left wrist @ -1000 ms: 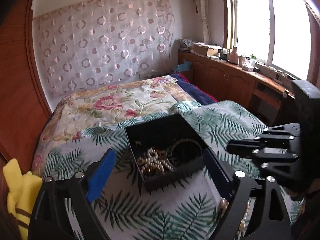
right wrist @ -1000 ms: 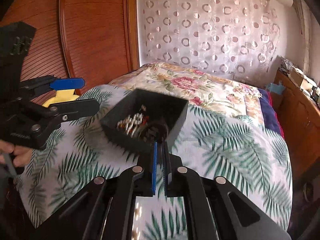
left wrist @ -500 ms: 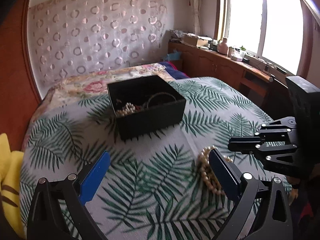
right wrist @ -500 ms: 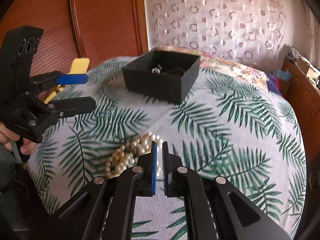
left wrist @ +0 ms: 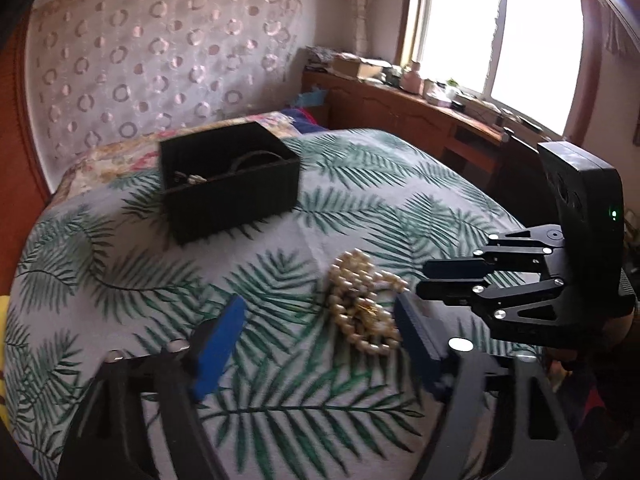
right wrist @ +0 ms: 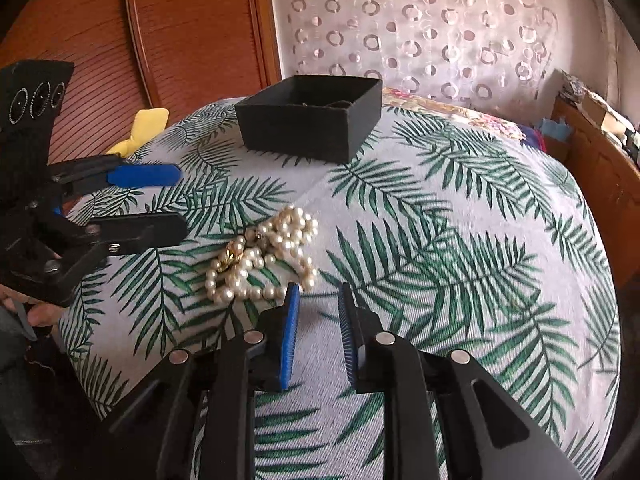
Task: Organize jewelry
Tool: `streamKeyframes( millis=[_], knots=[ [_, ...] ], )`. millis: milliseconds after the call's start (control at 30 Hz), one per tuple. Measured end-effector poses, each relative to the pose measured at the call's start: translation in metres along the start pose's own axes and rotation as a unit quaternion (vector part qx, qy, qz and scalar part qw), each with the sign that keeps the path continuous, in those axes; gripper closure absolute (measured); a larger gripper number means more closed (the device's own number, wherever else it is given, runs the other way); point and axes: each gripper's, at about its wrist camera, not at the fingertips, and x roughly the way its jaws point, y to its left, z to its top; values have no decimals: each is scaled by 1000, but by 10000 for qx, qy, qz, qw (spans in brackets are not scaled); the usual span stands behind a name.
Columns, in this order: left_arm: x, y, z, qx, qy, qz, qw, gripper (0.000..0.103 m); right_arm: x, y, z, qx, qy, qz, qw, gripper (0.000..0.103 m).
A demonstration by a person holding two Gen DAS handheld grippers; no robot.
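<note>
Pearl necklace, round glossy beads, gold clasp, heaped on palm-leaf bedspread. Left hand-held gripper closing, pearls between jaws, untouched. Right hand-held gripper opening, empty, beside pearls. Matte black square box beyond.

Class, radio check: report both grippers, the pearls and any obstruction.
Left gripper closing, right gripper opening, both empty. Pearl necklace heaped on bedspread, outside black box. Nothing in the way.
</note>
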Motion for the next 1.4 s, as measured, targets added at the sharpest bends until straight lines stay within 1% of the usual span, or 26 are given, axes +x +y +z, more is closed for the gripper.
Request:
streamKeyframes(
  millis=[33, 100, 133, 167, 267, 400, 567, 667, 867, 1100, 1300, 1400],
  knots=[
    [3, -3, 0, 26, 52, -53, 10000, 46, 0, -1, -2, 22, -1, -3, 10000, 81],
    [7, -7, 0, 60, 120, -123, 9998, 60, -1, -1, -2, 46, -48, 2, 10000, 81],
    [9, -10, 0, 92, 142, -147, 9997, 65, -1, -2, -3, 50, -62, -1, 10000, 81],
    [10, -13, 1, 122, 154, -173, 9997, 67, -1, -2, -3, 49, -64, -12, 10000, 81],
    [15, -15, 2, 137, 198, -250, 9994, 76, 0, -1, -4, 17, -69, -9, 10000, 81],
    [24, -16, 2, 106, 302, -340, 9989, 80, -1, -1, -4, 33, -89, 3, 10000, 81],
    [32, -17, 0, 120, 395, -312, 9987, 80, -3, -1, -5, 65, -116, 24, 9999, 81],
    [34, -18, 1, 143, 420, -320, 9985, 91, -3, -1, -5, 65, -123, 23, 9999, 81],
    [28, -17, 0, 160, 364, -328, 9987, 92, -3, -1, -5, 35, -101, -15, 9999, 81],
    [7, -3, 5, -24, 112, -244, 9996, 92, 4, 5, 7, -108, -33, 15, 9999, 81],
    [-2, 8, 7, -140, 3, -146, 9998, 92, 16, 7, 19, -196, 144, 46, 9997, 81],
    [-4, 11, 7, -172, -28, -105, 9998, 92, 22, 8, 25, -309, 231, -73, 9992, 81]
  ],
)
